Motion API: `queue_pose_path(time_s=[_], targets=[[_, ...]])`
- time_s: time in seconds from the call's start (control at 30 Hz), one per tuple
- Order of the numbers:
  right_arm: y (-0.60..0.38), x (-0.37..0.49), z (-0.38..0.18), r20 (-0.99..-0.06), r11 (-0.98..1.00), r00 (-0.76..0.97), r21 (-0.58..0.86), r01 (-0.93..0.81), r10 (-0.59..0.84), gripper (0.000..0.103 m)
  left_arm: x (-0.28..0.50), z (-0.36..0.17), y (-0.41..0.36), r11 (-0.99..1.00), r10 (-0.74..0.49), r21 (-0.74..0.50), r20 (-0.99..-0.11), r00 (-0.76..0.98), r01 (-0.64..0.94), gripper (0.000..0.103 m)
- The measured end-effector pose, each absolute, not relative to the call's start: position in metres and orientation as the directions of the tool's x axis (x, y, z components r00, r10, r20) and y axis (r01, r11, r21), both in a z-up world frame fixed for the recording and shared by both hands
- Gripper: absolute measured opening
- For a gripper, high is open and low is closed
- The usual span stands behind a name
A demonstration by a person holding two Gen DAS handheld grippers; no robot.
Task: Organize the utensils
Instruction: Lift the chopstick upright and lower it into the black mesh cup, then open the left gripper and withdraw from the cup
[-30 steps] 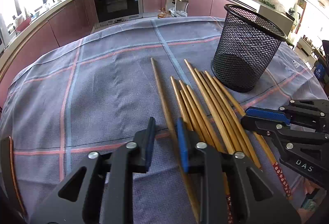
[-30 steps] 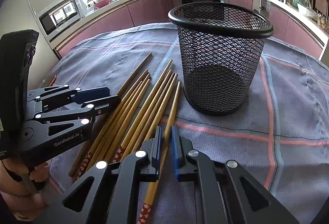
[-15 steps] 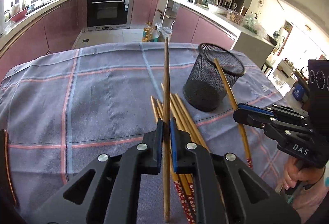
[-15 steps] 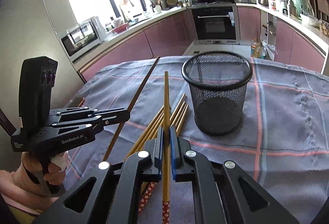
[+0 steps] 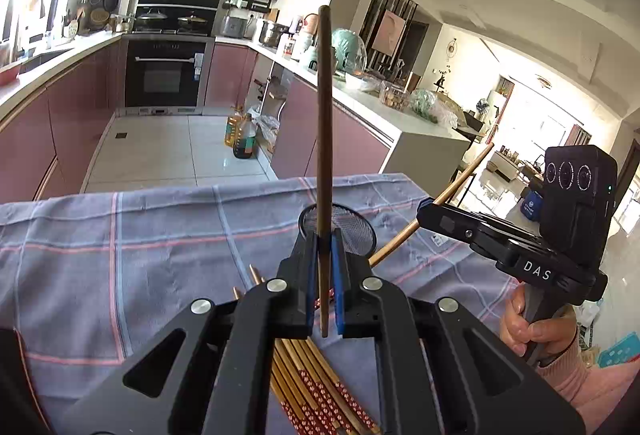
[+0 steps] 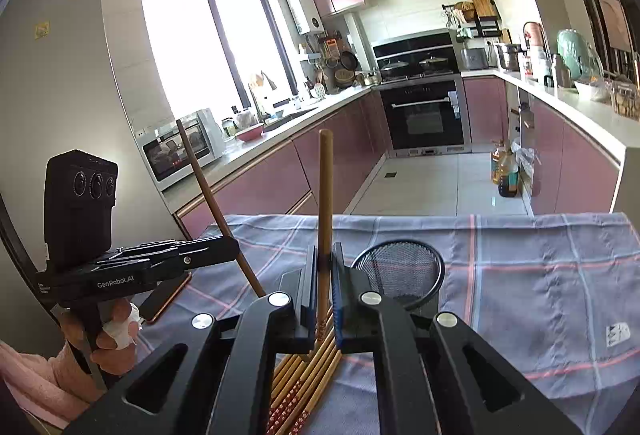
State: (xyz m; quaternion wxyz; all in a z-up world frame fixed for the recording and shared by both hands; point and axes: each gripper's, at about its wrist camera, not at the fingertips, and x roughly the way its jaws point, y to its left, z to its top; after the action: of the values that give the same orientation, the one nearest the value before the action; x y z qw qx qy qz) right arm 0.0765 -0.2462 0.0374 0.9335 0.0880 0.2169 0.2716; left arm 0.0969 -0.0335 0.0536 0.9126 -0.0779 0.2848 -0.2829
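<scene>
While both grippers hang above the checked tablecloth [image 5: 120,235], each of them has one chopstick pinched between its blue pads. Our left gripper [image 5: 325,275] is clamped on a dark wooden chopstick [image 5: 324,115] that stands nearly upright along the fingers, its tip high against the kitchen behind. Our right gripper [image 6: 322,287] is closed the same way on a lighter bamboo chopstick [image 6: 325,195], also close to upright, with its patterned red end below the pads. In the left view the bamboo one crosses at a slant beside the basket; in the right view the dark one leans away from us.

The black mesh basket [image 6: 400,271] stands open-mouthed on the cloth just past both sets of fingers, and we see nothing in it. The rest of the chopsticks [image 6: 304,387] lie in a loose bundle on the cloth beneath the grippers, red ends towards us.

We judge that the carrying step is in hand: two sticks lifted, none yet delivered. The next move calls for bringing each stick over the basket's mouth, lower end first, and letting go only once that end is inside the rim. With both hands aiming at one narrow opening, we should go in turn so that the sticks do not cross or tip the light basket.
</scene>
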Motion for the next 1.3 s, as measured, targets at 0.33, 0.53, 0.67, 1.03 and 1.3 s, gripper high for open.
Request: queue_pose_path(time_s=[0.33,0.53,0.67,1.03,1.3], targets=[[-0.269,0.095,0.096,-0.243,0.858,0.827,0.239,-0.455,0.507,0.005,0.124,0.119,-0.065,0.813,-0.582,-0.272,-0.370,0.724,0.515,0.007],[-0.269,0.126,0.077,-0.319,0.879,0.821,0.231,-0.418,0.474,0.005,0.150,0.107,-0.095,0.831,-0.552,-0.224,-0.451,0.702,0.509,0.008],[-0.260,0.147,0.046,-0.440,0.873,0.754,0.254,-0.416,0.488,0.005,0.165,0.066,-0.111,0.832,-0.533,-0.213,-0.558,0.636,0.512,0.008],[-0.242,0.183,0.010,-0.571,0.892,0.685,0.284,-0.352,0.452,0.017,0.185,0.015,-0.117,0.854,-0.485,-0.196,-0.638,0.598,0.483,0.009],[-0.254,0.182,-0.007,-0.596,0.912,0.691,0.274,-0.304,0.409,0.034,0.186,0.000,-0.104,0.854,-0.491,-0.226,-0.649,0.582,0.468,0.018]])
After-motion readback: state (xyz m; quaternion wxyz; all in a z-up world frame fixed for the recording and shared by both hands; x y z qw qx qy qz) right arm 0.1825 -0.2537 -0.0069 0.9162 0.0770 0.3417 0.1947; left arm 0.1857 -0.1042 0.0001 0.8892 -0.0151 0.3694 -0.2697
